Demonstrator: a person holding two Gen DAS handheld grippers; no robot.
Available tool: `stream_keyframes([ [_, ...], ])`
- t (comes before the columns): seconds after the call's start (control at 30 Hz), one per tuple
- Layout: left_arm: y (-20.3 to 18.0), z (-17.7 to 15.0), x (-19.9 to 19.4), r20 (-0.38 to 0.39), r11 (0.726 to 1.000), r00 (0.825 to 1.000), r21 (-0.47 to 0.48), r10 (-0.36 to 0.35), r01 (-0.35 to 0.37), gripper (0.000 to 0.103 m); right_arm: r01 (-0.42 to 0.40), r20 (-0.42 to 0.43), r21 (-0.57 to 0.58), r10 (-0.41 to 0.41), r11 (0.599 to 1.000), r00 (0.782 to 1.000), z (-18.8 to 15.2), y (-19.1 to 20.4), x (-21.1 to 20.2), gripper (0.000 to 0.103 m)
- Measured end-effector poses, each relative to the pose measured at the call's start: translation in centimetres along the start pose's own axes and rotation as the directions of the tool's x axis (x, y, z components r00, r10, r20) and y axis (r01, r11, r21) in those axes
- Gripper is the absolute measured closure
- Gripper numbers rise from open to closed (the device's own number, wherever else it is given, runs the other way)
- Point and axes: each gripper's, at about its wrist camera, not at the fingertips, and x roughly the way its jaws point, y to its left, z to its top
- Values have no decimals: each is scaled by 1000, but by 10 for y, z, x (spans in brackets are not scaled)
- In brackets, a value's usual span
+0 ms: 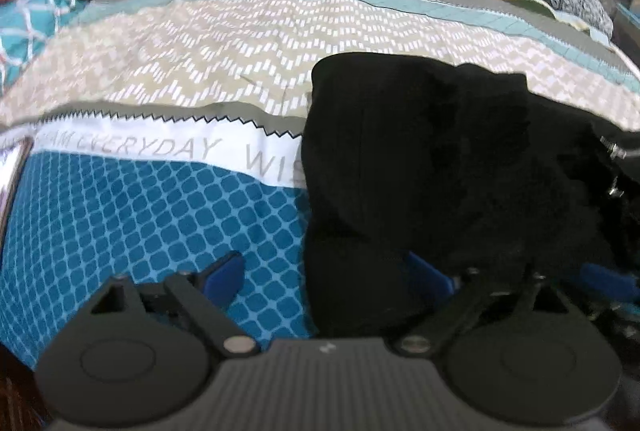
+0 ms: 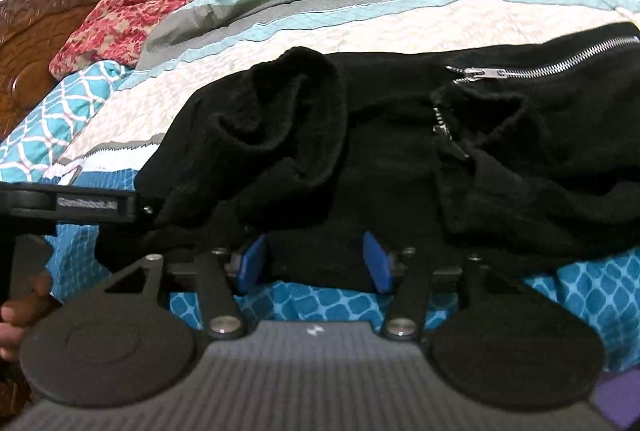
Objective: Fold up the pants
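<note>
Black pants lie bunched on the patterned bedspread, with a silver zipper showing at the right in the right wrist view. My left gripper stands wide open at the pants' left edge. Its left finger is over bare bedspread and its right finger is against dark cloth. My right gripper is open at the near edge of the pants. Cloth lies flat between its blue pads, unpinched. The left gripper's body and a hand show at the left.
A red floral quilt is heaped at the far side of the bed. A teal lattice pillow lies far left, and a carved wooden headboard stands beyond it. Bare bedspread runs left of the pants.
</note>
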Motion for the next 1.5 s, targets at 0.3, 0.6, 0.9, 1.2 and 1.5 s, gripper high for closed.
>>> stream_keyframes([
  [0.3, 31, 12, -30, 25, 978, 990, -149, -142, 144, 16, 20, 247, 90, -42, 996, 968, 16, -44, -70, 46],
  [0.6, 23, 66, -60, 198, 927, 927, -141, -319, 348, 32, 169, 335, 545, -398, 821, 854, 4, -174, -124, 39],
  [0.9, -69, 66, 35, -41, 935, 936, 37, -350, 352, 39, 94, 258, 631, -323, 770, 911, -11, -199, -96, 43],
  [1.2, -71, 99, -24, 21, 893, 893, -13, -450, 450, 26, 88, 361, 339, -216, 937, 907, 26, -106, -118, 86],
  [1.5, -153, 130, -52, -18, 807, 819, 155, -574, 569, 1, 114, 357, 30, -117, 993, 927, 28, -23, -107, 86],
])
